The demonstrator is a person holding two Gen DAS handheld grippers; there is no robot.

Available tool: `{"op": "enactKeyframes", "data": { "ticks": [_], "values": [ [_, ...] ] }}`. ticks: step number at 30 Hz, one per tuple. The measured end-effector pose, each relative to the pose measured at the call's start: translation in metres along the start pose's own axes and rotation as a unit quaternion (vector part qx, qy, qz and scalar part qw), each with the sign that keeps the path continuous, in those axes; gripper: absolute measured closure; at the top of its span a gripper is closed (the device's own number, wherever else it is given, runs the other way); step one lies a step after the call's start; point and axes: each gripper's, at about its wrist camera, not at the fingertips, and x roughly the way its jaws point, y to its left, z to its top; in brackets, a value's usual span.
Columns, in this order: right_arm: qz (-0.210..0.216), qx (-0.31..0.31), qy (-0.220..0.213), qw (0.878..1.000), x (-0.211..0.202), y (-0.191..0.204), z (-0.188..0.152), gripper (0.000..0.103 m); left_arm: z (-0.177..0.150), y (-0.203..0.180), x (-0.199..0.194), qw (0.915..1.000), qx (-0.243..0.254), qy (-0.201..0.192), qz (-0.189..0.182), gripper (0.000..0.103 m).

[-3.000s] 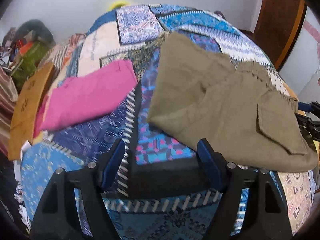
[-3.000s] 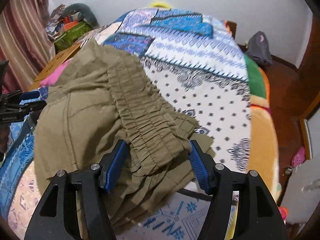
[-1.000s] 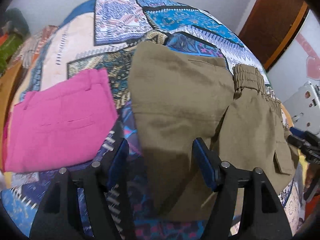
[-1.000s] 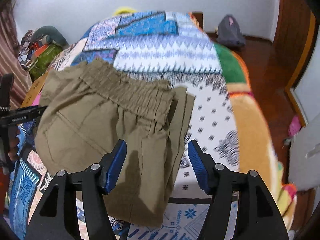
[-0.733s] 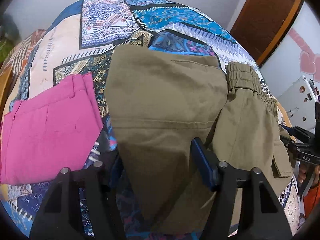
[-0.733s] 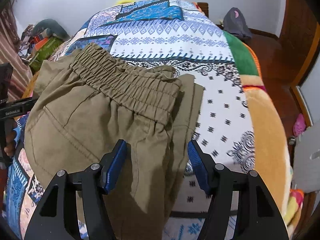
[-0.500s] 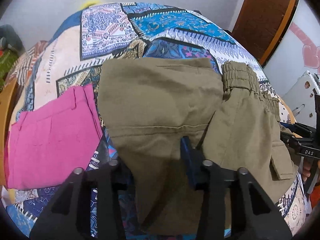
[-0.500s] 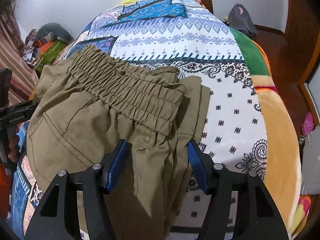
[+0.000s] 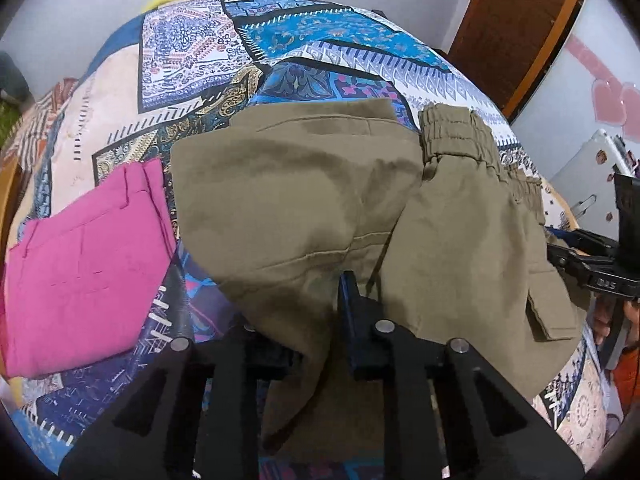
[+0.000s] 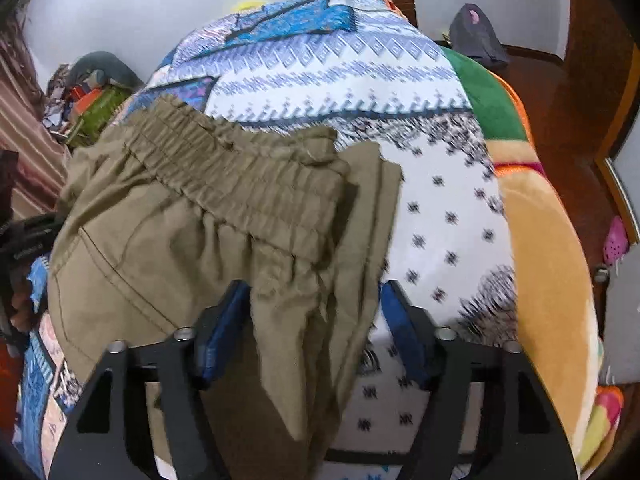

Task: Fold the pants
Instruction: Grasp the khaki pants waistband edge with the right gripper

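Olive green pants (image 9: 304, 196) lie folded on the patchwork bedspread (image 9: 208, 52); their elastic waistband (image 10: 240, 184) runs across the right wrist view. My left gripper (image 9: 304, 320) is shut on the near edge of the pants; cloth hides its left finger. My right gripper (image 10: 316, 320) has its jaws around the near edge of the pants (image 10: 160, 240), narrowed but still apart, with folded cloth between the blue pads (image 10: 400, 320). The right gripper also shows in the left wrist view (image 9: 592, 268) at the far right.
Folded pink pants (image 9: 80, 264) lie left of the olive ones. A wooden door (image 9: 516, 20) stands at the right. A grey bag (image 10: 476, 36) sits on the floor past the bed. Clutter (image 10: 92, 96) is piled at the bed's far left.
My left gripper has moved onto the pants' near edge and shut on it. My right gripper has moved onto the pants and its jaws have narrowed around the cloth.
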Motion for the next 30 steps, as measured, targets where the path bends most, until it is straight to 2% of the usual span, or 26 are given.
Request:
{"op": "enactKeyframes", "data": {
  "ticks": [2, 4, 6, 12, 18, 25, 30],
  "values": [
    [-0.008, 0.003, -0.017, 1.0, -0.004, -0.001, 0.005, 0.07, 0.001, 0.0, -0.002, 1.0, -0.001, -0.001, -0.001, 0.086],
    [0.004, 0.011, -0.034, 0.999, -0.012, -0.004, 0.008, 0.087, 0.001, -0.001, -0.006, 1.0, -0.003, -0.005, 0.0, 0.093],
    [0.012, 0.015, -0.044, 0.999, -0.019, -0.005, 0.011, 0.09, 0.001, -0.004, -0.016, 0.9998, 0.001, -0.02, 0.003, 0.097],
    [0.005, -0.006, -0.059, 0.998, -0.036, 0.007, 0.014, 0.093, 0.003, -0.021, -0.044, 0.9985, 0.022, -0.048, 0.018, 0.099],
    [0.01, -0.02, -0.064, 0.998, -0.045, 0.019, 0.009, 0.093, -0.003, -0.022, -0.067, 0.9978, 0.024, -0.056, 0.027, 0.099],
    [0.029, -0.052, -0.091, 0.994, -0.066, 0.054, 0.023, 0.094, -0.015, -0.012, -0.109, 0.9945, 0.024, -0.083, 0.058, 0.1],
    [0.038, -0.084, -0.117, 0.989, -0.081, 0.09, 0.043, 0.094, -0.017, 0.009, -0.145, 0.9909, 0.003, -0.112, 0.074, 0.1]
  ]
}}
